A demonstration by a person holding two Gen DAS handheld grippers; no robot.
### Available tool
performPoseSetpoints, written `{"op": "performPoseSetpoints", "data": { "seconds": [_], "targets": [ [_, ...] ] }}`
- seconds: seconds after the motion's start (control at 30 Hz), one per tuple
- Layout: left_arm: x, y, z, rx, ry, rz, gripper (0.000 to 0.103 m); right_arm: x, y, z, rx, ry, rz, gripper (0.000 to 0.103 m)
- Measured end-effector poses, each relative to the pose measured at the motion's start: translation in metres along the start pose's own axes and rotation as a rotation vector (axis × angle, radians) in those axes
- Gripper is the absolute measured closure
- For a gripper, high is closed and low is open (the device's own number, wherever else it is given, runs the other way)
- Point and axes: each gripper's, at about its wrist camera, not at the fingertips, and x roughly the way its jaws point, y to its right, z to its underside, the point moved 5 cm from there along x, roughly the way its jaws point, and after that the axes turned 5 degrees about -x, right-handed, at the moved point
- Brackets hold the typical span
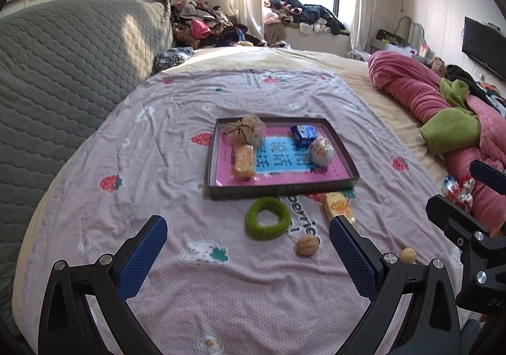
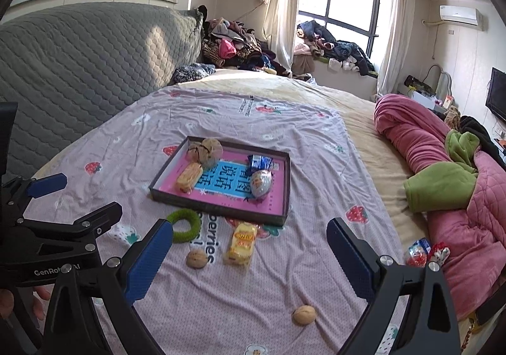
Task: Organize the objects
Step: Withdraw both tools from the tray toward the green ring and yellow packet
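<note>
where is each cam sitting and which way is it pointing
Left wrist: rides the left gripper, low over the bed, facing the tray and window; its own open blue fingers frame the green ring, and the right gripper shows at the right edge.
Right wrist: rides the right gripper, same heading, set further right; the left gripper shows at left.
Shared: tray, ring, yellow snack packet, two walnuts.

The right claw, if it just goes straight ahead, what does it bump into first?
Probably the yellow snack packet lying on the sheet just before the tray. The open right claw points about at it; the near walnut sits lower, though depth is hard to judge.
</note>
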Motion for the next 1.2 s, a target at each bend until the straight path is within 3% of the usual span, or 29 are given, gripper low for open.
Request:
{"op": "performPoseSetpoints", "data": {
  "seconds": [0.47,1.2],
  "targets": [
    [0.027,-0.002,0.02,0.013,-0.057,-0.013,0.001,0.022,-0.002,0.017,0.003,-0.05,0.005,0.005],
    [0.124,0.0,0.038,0.027,-0.193,-0.017,0.001,0.106,0.007,0.04,0.022,-0.175,-0.007,0.005]
  ]
}}
